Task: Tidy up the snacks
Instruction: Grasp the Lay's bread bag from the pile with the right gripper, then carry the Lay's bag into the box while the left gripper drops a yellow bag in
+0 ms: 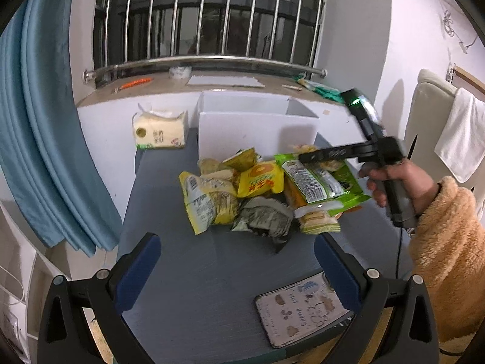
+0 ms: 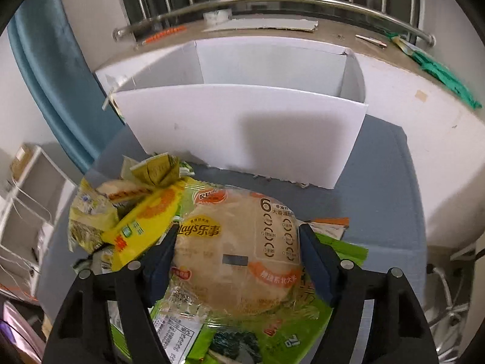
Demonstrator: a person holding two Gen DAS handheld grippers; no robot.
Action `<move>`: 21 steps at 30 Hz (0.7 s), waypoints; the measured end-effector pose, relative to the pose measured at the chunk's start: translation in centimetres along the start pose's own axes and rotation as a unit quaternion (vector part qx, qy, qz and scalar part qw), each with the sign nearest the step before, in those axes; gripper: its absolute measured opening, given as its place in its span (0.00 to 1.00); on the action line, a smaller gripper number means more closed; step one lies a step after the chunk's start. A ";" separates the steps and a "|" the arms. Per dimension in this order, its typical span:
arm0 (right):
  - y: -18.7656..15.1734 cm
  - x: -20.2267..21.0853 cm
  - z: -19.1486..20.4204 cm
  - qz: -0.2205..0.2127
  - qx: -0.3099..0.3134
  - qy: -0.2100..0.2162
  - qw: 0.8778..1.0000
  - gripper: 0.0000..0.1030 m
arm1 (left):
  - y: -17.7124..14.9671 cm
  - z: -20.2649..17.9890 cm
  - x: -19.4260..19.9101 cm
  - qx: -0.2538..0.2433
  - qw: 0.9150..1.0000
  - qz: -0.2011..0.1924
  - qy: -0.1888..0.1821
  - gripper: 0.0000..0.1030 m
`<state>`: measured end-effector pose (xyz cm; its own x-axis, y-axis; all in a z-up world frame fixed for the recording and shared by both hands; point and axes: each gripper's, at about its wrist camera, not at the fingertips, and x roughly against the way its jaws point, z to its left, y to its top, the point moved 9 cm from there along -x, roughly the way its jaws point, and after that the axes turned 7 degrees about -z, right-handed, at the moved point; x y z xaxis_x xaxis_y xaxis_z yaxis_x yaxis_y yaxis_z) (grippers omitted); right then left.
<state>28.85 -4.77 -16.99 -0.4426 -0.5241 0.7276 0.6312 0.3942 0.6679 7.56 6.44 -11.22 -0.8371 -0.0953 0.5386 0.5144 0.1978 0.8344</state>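
Left wrist view, left to right. A blue curtain (image 1: 45,139) hangs at 9 o'clock; a tissue pack (image 1: 159,129) stands on the grey table (image 1: 188,273) at about 11 o'clock, just beside a white box (image 1: 257,130) at 12 o'clock. The snack pile (image 1: 260,191) lies at the centre of the table, in front of the box and touching none of its walls that can be seen. The left gripper (image 1: 236,270) hovers above the near table with its fingers (image 1: 138,273) spread wide and nothing between them. A patterned card (image 1: 298,312) lies at 5 o'clock. At 3 o'clock the person's right hand (image 1: 400,182), in an orange fleece sleeve (image 1: 445,257), holds the other tool over the pile's right side.

Right wrist view, left to right. A yellow packet (image 2: 142,230) and crumpled wrappers sit at 9 o'clock. The right gripper (image 2: 238,261) straddles a Lay's chip bag (image 2: 236,254) at the centre — one pad at each edge of the bag, though whether they press it cannot be told. The bag rests on a green packet (image 2: 342,248). The white box (image 2: 242,127) stands open at 12 o'clock — its inside shows no snacks.
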 end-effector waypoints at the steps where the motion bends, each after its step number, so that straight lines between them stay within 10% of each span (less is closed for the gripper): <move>1: 0.0 0.3 0.1 -0.005 -0.004 0.006 1.000 0.76 | -0.2 0.3 -0.4 0.004 1.000 0.004 -0.001 1.00; 21: -4.0 16.9 2.6 -0.162 -0.028 0.050 0.985 0.76 | -0.7 6.1 -16.9 0.150 0.979 0.137 -0.032 1.00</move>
<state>17.21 -13.25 -6.94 -0.5625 -0.6891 0.4569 0.5023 0.1541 0.8509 20.24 13.85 -21.67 -0.6901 0.0608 0.7211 0.6519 0.4850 0.5829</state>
